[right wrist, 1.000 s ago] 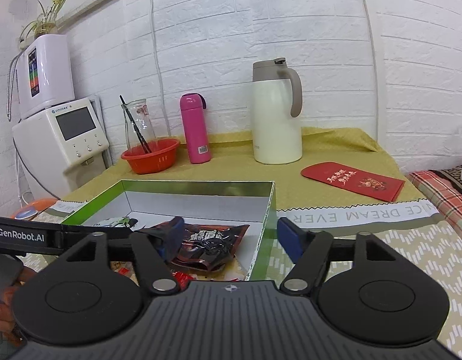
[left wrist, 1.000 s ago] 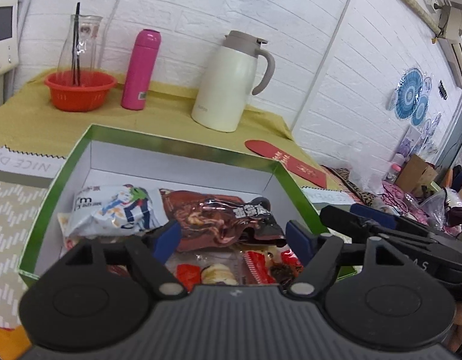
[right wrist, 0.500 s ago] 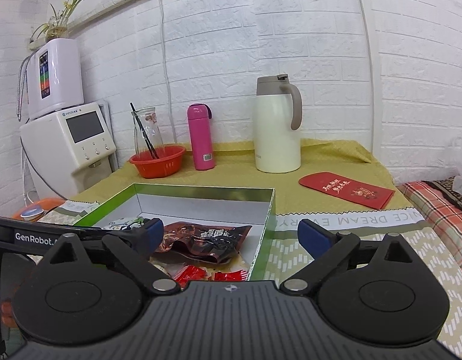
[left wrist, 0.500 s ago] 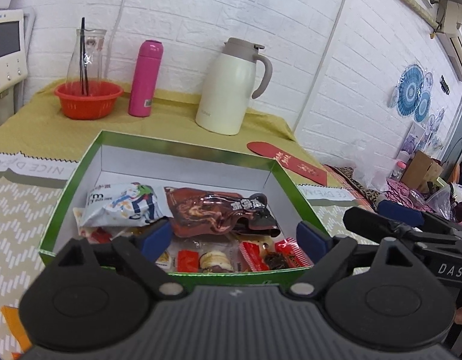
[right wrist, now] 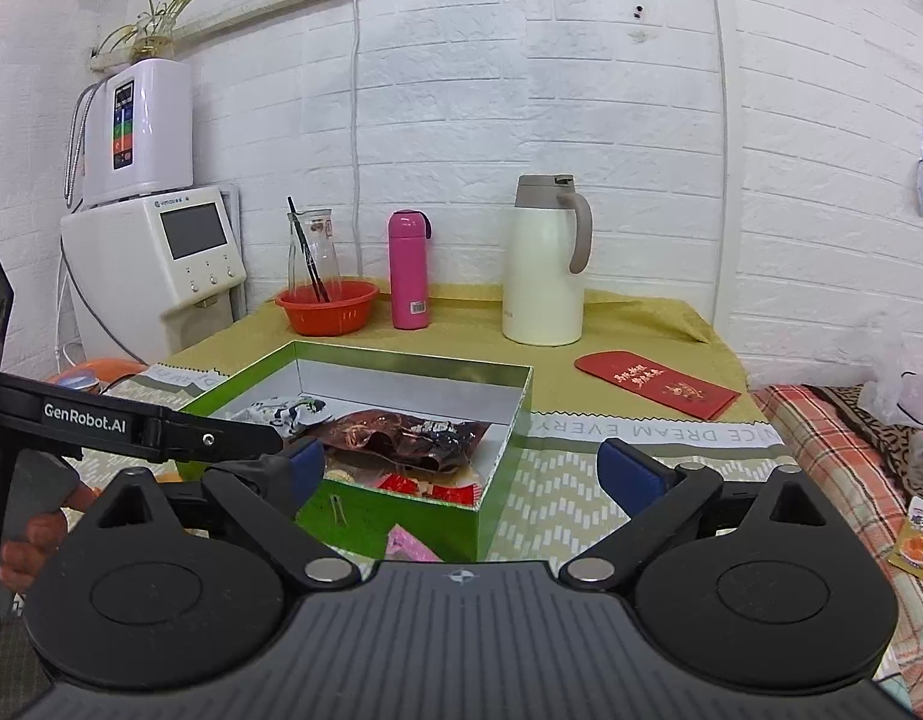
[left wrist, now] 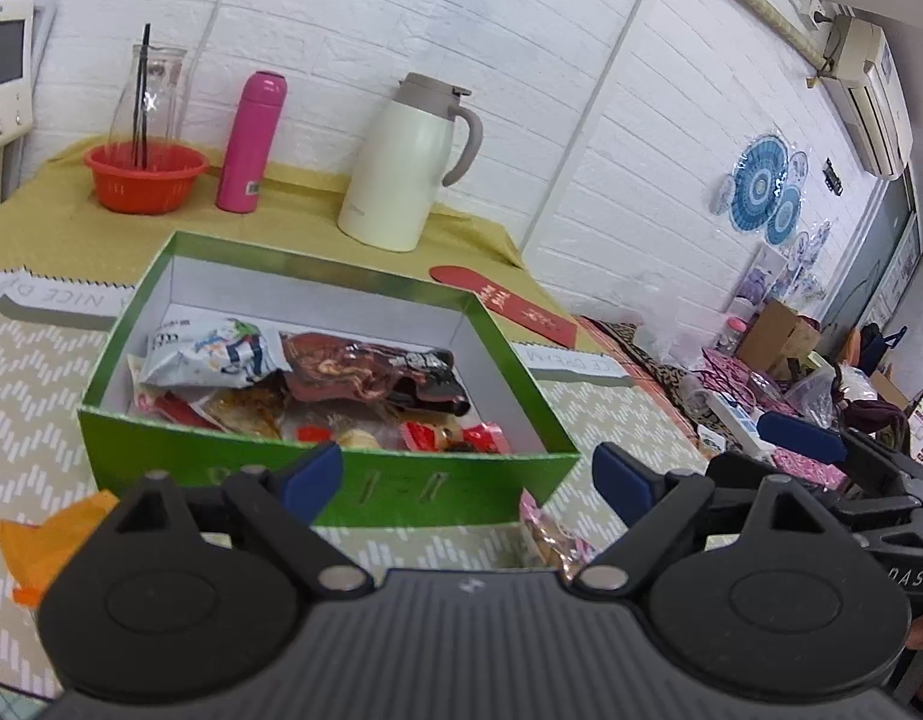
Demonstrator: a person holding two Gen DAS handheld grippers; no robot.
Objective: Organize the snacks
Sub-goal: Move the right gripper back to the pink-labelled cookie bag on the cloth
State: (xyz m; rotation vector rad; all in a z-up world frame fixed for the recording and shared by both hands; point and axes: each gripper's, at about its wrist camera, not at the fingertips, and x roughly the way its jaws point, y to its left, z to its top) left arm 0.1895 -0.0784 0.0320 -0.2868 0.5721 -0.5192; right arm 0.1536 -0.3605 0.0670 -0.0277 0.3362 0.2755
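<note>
Ahead of the gripper (left wrist: 467, 477), whose blue pads (left wrist: 314, 474) are showing, a green box (left wrist: 317, 480) with white inner walls is sitting on a grey-and-white zigzag cloth (left wrist: 35, 372). Beyond it, a mustard cloth (right wrist: 629, 324) is carrying a pink bottle (right wrist: 408, 269), cream jug (right wrist: 542, 264), red bowl (right wrist: 326, 312) and red envelope (right wrist: 656, 383).

On the far counter (right wrist: 641, 324) you see a red basket (right wrist: 326, 311), pink bottle (right wrist: 408, 270), white jug (right wrist: 542, 264) and red envelope (right wrist: 656, 383).
</note>
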